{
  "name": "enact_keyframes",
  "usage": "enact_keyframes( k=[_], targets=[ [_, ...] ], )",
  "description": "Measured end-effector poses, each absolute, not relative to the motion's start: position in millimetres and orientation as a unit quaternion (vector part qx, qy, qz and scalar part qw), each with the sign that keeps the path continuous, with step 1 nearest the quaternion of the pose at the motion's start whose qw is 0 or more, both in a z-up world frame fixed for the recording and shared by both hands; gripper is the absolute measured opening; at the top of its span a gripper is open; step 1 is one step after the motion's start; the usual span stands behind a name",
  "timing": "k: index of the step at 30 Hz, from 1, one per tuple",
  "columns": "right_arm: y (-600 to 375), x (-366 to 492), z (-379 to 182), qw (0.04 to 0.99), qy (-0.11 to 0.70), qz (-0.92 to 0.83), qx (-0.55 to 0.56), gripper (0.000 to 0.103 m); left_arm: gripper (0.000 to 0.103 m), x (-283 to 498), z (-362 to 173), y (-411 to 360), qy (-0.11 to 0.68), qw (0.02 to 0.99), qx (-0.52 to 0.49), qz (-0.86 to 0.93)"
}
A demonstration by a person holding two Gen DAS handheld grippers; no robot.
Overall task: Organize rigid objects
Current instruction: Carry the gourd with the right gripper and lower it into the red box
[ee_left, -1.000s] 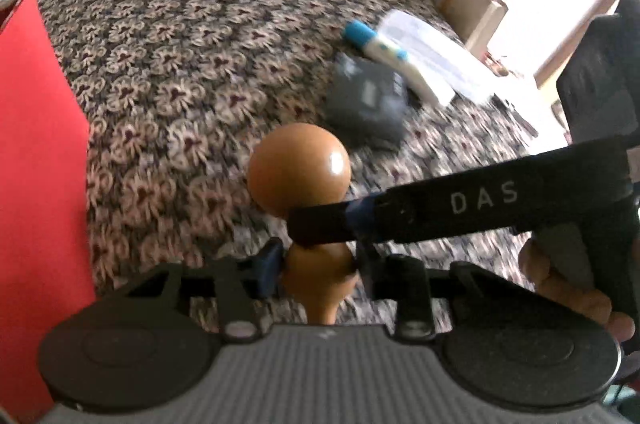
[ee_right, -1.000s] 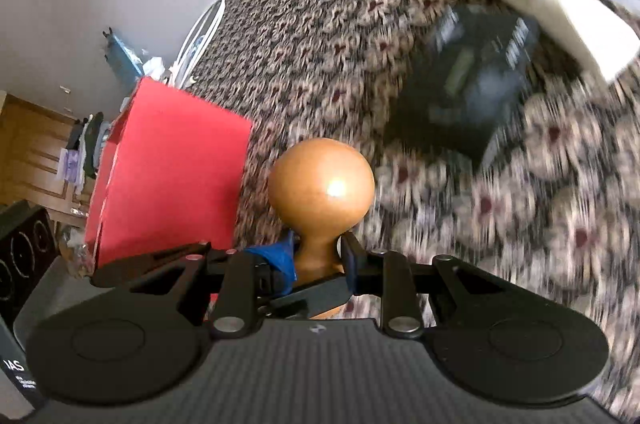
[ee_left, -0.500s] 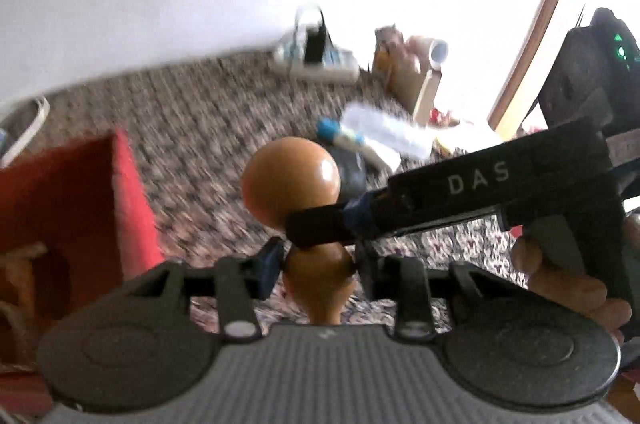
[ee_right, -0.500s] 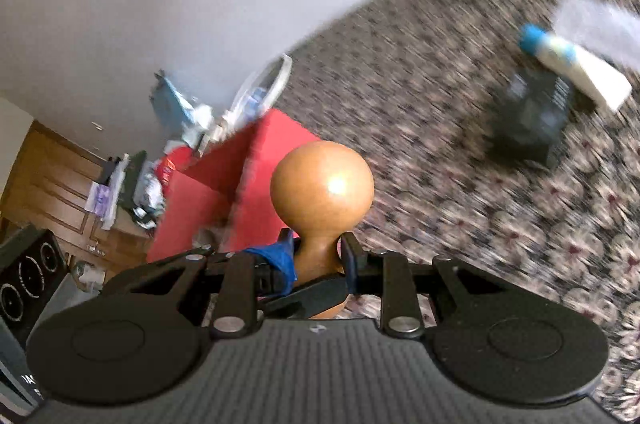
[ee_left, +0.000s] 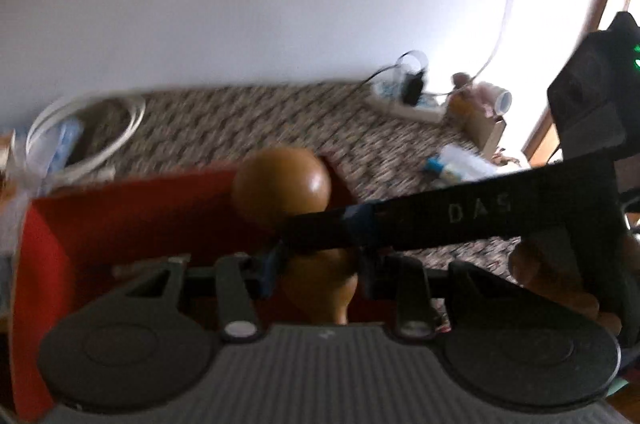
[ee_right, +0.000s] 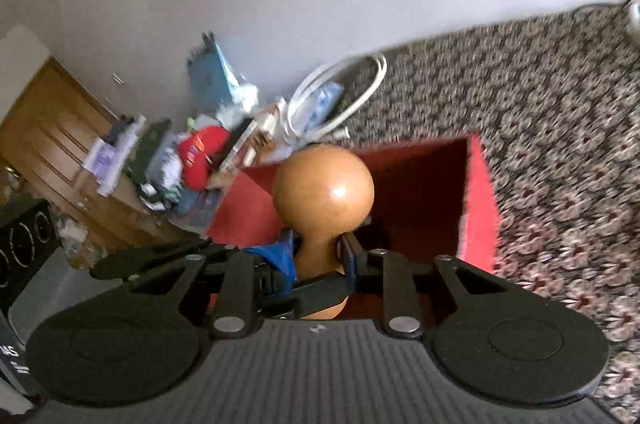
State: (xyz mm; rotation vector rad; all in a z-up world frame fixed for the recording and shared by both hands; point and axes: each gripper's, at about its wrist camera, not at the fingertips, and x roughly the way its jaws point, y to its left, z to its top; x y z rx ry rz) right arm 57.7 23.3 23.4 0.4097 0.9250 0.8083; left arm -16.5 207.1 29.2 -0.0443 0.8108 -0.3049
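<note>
Both grippers are clamping the same wooden pestle (ee_right: 323, 189). The left gripper (ee_left: 318, 266) is pinching the thick lower body, and the right gripper (ee_right: 318, 252) is squeezing the narrow neck just under the round knob, probably so the smooth, top-heavy piece is not swinging. The pestle is hanging above the open red box (ee_right: 476, 191), which is lying just ahead of and below both sets of fingers. Its long axis is running away from each camera, knob end leading.
</note>
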Motion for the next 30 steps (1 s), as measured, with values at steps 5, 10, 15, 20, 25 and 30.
enact_keyframes(
  k=[5, 10, 15, 20, 25, 30],
  targets=[
    [66.6, 67.5, -2.8, 0.798, 0.460, 0.361, 0.148, 0.006, 0.029, 1.3, -2.8, 231.2, 0.441, 0.888, -0.031, -0.127],
    [83.8, 68.0, -16.6, 0.796, 0.480, 0.346, 0.130, 0.006, 0.029, -6.1, -15.4, 246.8, 0.457, 0.883, -0.026, -0.108],
    [75.9, 59.6, -14.3, 0.799, 0.481, 0.335, 0.135, 0.006, 0.030, -17.6, -12.7, 263.3, 0.454, 0.886, -0.024, -0.095],
    [74.0, 52.0, -3.3, 0.810, 0.485, 0.312, 0.105, 0.008, 0.030, -28.6, -6.4, 274.5, 0.450, 0.891, -0.003, -0.061],
    [68.3, 52.2, 5.2, 0.803, 0.503, 0.306, 0.090, 0.008, 0.030, -40.0, 2.1, 299.3, 0.445, 0.895, -0.011, -0.030],
    [90.9, 57.4, 9.1, 0.778, 0.546, 0.310, -0.003, 0.008, 0.030, -41.7, 8.2, 310.6, 0.443, 0.896, -0.009, -0.015]
  ],
)
